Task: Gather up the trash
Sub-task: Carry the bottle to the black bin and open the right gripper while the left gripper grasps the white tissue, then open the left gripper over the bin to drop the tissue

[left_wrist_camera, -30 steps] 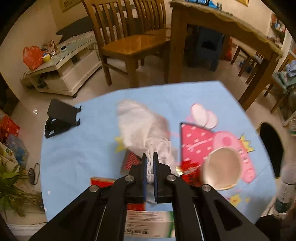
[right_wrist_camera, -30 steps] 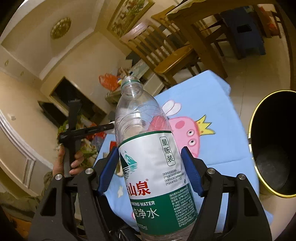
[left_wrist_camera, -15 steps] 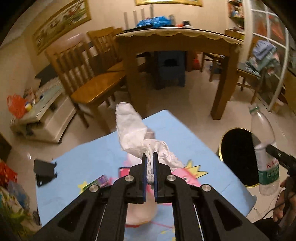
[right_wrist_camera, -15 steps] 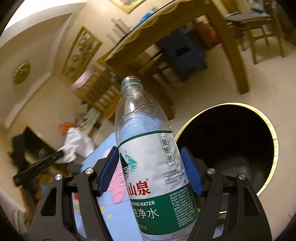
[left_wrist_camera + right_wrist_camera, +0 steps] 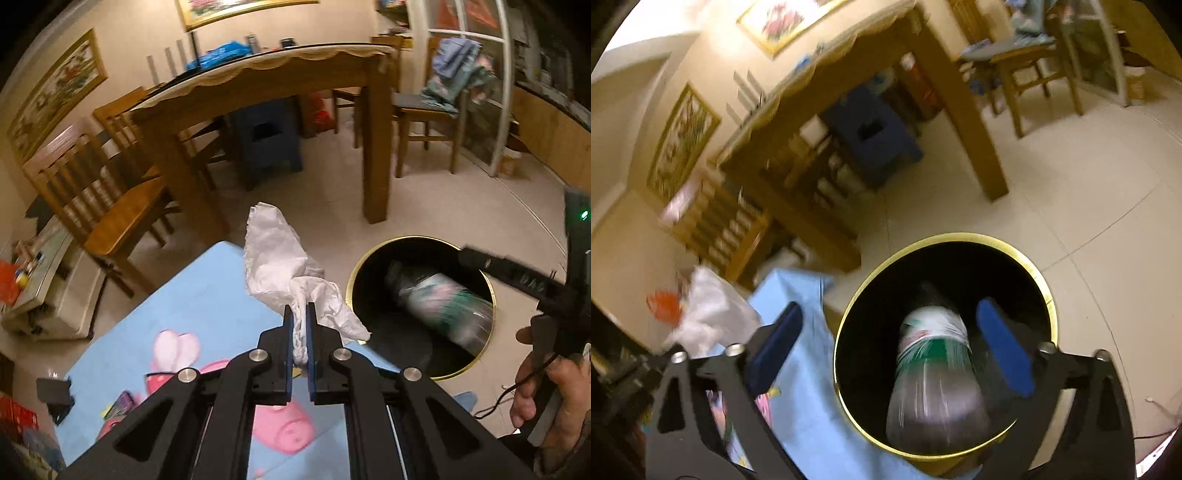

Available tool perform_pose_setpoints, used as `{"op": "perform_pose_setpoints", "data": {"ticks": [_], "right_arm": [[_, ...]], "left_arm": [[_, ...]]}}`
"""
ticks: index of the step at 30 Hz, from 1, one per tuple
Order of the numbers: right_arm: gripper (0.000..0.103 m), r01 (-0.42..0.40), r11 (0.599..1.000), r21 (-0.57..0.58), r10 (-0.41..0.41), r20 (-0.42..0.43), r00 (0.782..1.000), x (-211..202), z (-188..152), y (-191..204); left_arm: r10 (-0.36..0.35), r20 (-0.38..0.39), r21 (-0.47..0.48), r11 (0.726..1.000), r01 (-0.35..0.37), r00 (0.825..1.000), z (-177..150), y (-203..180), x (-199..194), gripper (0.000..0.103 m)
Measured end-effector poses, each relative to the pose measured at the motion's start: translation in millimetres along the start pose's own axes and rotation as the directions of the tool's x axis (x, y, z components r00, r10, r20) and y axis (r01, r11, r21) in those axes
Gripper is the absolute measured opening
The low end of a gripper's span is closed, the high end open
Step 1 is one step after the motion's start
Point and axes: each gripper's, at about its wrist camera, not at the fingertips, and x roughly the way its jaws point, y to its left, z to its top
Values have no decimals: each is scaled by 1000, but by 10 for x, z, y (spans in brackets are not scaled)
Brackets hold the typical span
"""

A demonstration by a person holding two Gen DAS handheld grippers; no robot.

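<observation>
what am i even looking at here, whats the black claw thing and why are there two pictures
Each black claw is a hand-held gripper with a camera looking out along its two fingers; a person holds one in each hand, so you get two views. The left gripper has its jaws shut on a crumpled white tissue, above a blue cartoon cloth. The right gripper has just been opening its jaws; nothing is between the pads now, and the water bottle looks blurred, dropping into the black bin. The person's hand shows in the left view.
</observation>
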Motion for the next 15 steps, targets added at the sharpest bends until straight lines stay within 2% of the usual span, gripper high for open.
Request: {"op": "perform_pose_setpoints", "data": {"ticks": [2,5,6,7,9,15], "right_arm": [[97,15,1000,25,-17,67,998,-159,-7,-72],[97,29,996,80,-38,119,992,-283,66,-238],[97,31,995,97,-44,130,991,-280,166,-301],[97,35,993,110,-50,141,989,-315,195,-359],[97,45,990,134,-66,158,985,-311,308,-441],[97,63,984,168,-91,160,983,-389,363,-640]], "left_arm": [[-22,1,23,999,22,1000,42,-162,67,8],[-48,5,54,997,48,999,91,-383,142,16],[-54,6,64,997,54,999,102,-443,159,23],[-57,10,76,996,56,998,118,-508,183,35],[-58,22,98,994,55,998,134,-643,212,46],[-80,23,116,990,77,997,108,-784,247,57]]}}
